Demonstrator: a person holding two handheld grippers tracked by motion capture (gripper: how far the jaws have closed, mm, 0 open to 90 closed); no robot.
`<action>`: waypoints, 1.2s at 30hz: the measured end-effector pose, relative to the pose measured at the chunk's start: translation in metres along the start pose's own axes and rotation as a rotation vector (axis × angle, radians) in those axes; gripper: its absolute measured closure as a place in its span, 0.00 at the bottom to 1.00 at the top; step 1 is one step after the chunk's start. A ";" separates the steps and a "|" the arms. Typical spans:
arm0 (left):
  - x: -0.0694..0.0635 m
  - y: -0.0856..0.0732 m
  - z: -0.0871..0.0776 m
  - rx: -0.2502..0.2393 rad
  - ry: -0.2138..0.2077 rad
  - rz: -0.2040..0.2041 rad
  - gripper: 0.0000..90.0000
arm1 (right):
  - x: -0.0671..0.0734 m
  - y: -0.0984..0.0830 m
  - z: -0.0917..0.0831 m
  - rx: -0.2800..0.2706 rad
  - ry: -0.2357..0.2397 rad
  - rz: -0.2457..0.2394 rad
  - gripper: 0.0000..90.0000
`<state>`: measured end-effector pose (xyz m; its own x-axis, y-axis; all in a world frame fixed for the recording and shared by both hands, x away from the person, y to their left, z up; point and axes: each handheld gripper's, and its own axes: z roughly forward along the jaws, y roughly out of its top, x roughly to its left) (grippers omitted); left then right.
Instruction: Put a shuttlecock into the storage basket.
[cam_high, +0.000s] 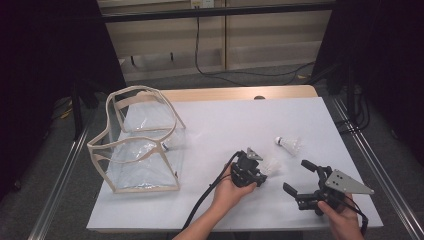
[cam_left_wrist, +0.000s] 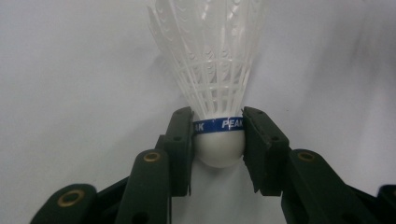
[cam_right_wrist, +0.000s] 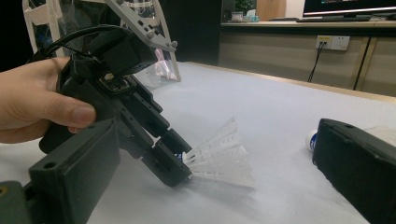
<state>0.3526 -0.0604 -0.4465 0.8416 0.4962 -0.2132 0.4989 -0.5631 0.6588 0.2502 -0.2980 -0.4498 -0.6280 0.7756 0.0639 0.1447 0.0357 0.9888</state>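
Observation:
A white shuttlecock (cam_left_wrist: 219, 60) with a blue band lies on its side on the white table (cam_high: 225, 120). My left gripper (cam_high: 261, 173) is shut on its cork base, with both pads (cam_left_wrist: 183, 135) against the blue band. The right gripper view shows that gripper (cam_right_wrist: 180, 161) tilted down onto the shuttlecock (cam_right_wrist: 219, 156), whose feathers fan out to the right. My right gripper (cam_high: 297, 176) rests to the right near the front edge, open, with nothing between its fingers (cam_right_wrist: 355, 168). A second shuttlecock (cam_high: 288, 143) lies farther back on the right.
A clear plastic bag (cam_high: 140, 145) with beige trim stands open on the left of the table. A wooden strip (cam_high: 225, 93) runs along the far edge. Metal rails (cam_high: 370, 165) border both sides. Cables lie on the floor beyond.

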 end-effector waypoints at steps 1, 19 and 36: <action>0.000 0.000 0.000 0.002 -0.003 -0.004 0.72 | 0.000 0.000 0.000 0.000 0.000 0.001 0.01; 0.008 0.002 -0.027 0.017 -0.086 -0.050 0.72 | 0.003 0.002 0.001 -0.003 0.007 -0.008 0.01; 0.013 0.009 -0.051 0.036 -0.121 -0.071 0.73 | 0.002 0.001 0.001 -0.004 0.003 -0.001 0.01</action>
<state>0.3572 -0.0252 -0.4061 0.8216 0.4538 -0.3450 0.5634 -0.5537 0.6132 0.2497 -0.2960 -0.4482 -0.6305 0.7736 0.0634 0.1410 0.0339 0.9894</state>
